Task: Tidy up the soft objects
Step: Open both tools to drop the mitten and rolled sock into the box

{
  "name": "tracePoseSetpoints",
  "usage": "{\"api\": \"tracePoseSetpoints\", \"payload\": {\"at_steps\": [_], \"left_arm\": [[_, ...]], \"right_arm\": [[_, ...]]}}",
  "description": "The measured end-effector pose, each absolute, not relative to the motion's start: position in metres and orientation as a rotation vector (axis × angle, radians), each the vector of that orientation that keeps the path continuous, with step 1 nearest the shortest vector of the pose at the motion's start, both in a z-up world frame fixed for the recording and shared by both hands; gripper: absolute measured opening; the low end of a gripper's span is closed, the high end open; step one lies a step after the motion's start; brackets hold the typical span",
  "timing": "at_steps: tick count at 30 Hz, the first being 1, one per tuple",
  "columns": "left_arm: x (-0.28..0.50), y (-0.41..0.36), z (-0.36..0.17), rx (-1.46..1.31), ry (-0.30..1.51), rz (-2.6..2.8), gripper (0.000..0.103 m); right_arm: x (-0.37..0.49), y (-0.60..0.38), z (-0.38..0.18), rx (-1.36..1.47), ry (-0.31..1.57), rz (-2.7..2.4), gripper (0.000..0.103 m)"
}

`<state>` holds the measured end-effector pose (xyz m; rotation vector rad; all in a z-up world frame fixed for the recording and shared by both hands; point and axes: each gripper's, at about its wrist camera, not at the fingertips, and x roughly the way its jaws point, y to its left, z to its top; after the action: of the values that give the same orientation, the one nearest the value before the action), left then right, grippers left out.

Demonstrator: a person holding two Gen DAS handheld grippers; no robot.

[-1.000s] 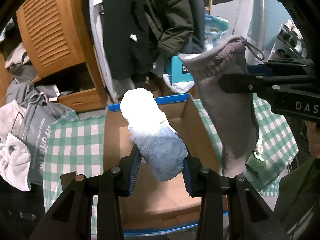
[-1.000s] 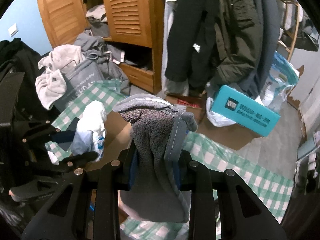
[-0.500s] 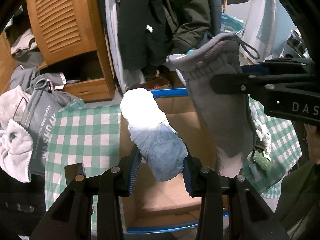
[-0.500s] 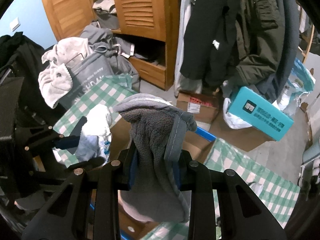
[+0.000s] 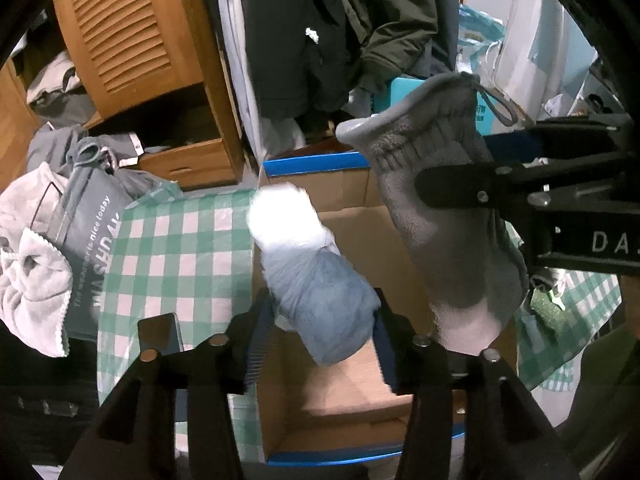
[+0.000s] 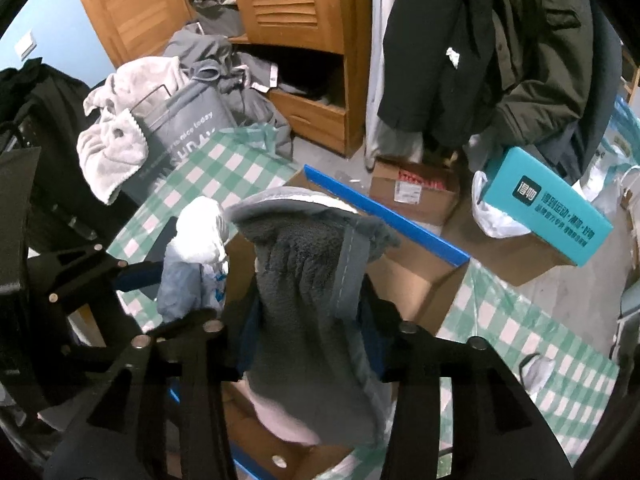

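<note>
My left gripper (image 5: 320,332) is shut on a rolled blue and white sock (image 5: 308,276) and holds it above an open cardboard box (image 5: 352,392) with blue-taped edges. My right gripper (image 6: 308,332) is shut on a grey fleece sock (image 6: 308,304), which hangs over the same box (image 6: 412,276). In the left wrist view the grey sock (image 5: 444,216) dangles at the right, pinched by the right gripper's fingers (image 5: 472,188). In the right wrist view the blue and white sock (image 6: 196,256) shows at the left.
The box stands on a green and white checked cloth (image 5: 176,256). A grey laundry bag (image 5: 88,240) with pale towels (image 5: 28,264) lies at the left. A wooden louvred wardrobe (image 5: 132,36), hanging dark coats (image 6: 480,40) and a teal box (image 6: 548,208) stand behind.
Both grippers have moved lower and closer over the box with their socks still held. The box fills more of both views.
</note>
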<state>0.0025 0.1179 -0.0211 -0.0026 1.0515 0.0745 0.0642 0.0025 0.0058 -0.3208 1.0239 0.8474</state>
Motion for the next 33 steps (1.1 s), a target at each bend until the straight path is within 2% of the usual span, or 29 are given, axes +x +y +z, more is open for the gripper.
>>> {"api": "tracePoseSetpoints", "payload": {"at_steps": [1,2,4,7,11,33], "left_arm": [[0.002,0.117,-0.021,0.006,1.05,0.082,0.063],[0.002,0.116,-0.02,0.013,1.046,0.088,0.066],[0.002,0.115,-0.018,0.018,1.04,0.092,0.069],[0.003,0.114,-0.016,0.013,1.034,0.089,0.072],[0.003,0.112,-0.015,0.019,1.035,0.09,0.072],[0.013,0.074,-0.014,0.049,1.052,0.03,0.072]], "right_arm": [[0.064,0.002,0.006,-0.323,1.021,0.845,0.049],[0.063,0.001,0.006,-0.326,1.018,0.838,0.055],[0.064,-0.001,0.006,-0.321,1.017,0.828,0.056],[0.067,-0.006,0.003,-0.317,1.034,0.818,0.058],[0.069,-0.012,0.001,-0.308,1.045,0.798,0.068],[0.077,-0.071,0.002,-0.28,1.041,0.729,0.069]]}}
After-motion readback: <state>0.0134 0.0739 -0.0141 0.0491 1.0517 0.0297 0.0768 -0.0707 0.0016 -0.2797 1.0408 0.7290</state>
